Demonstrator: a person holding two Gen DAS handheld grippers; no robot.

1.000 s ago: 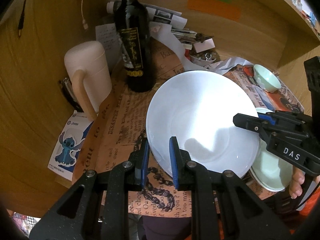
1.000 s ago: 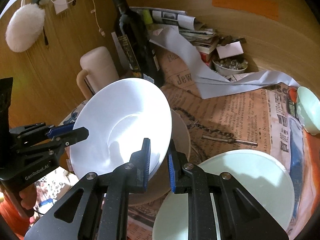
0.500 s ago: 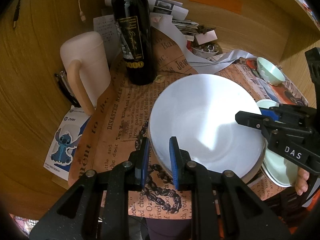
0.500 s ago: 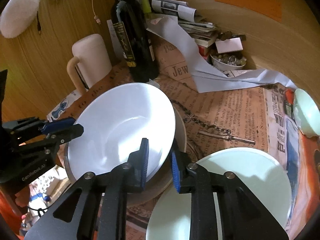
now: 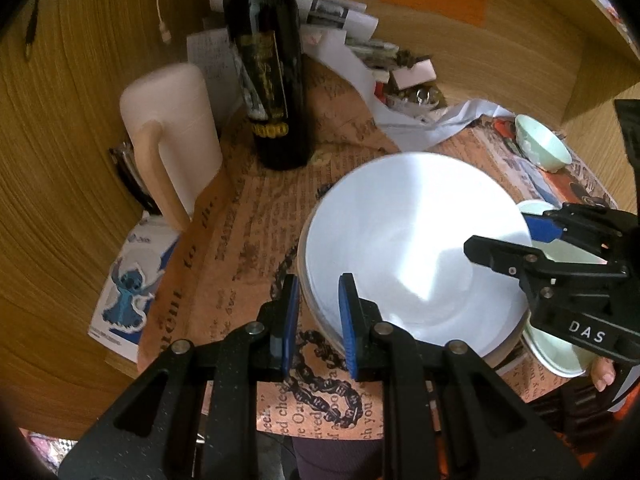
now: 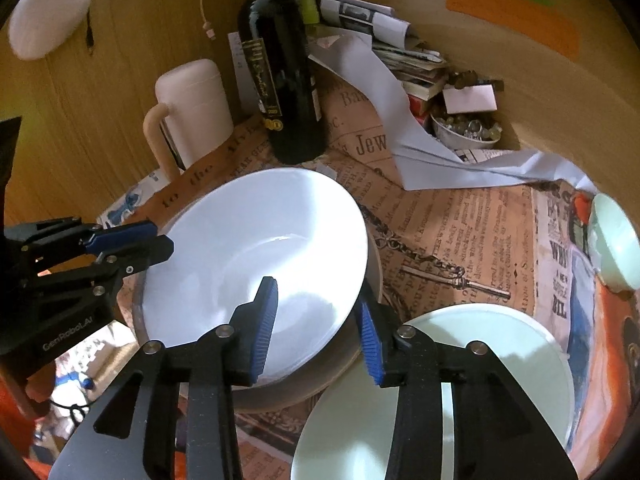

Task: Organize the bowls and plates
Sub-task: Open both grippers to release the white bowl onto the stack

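Note:
A white plate [image 5: 416,248] lies on top of a beige plate [image 6: 316,380] on the newspaper-covered table; it also shows in the right wrist view [image 6: 256,256]. My left gripper [image 5: 316,320] has its blue pads on either side of the white plate's near rim, with a small gap. My right gripper [image 6: 316,324] stands open, its jaws spread either side of the plate's rim; it shows from the side in the left wrist view [image 5: 532,240]. A pale green plate [image 6: 472,384] lies to the right. A small pale green bowl [image 6: 616,240] sits further right.
A dark wine bottle [image 5: 268,68] and a cream jug [image 5: 172,128] stand behind the plates on the left. Folded papers, a grey strip [image 6: 400,120] and a small dish of beads [image 6: 468,128] crowd the back. Wooden walls enclose the table.
The white plate came down from a tilted, lifted pose and now lies flat on the beige plate. My right gripper's jaws opened off its rim. My left gripper's jaws parted slightly.

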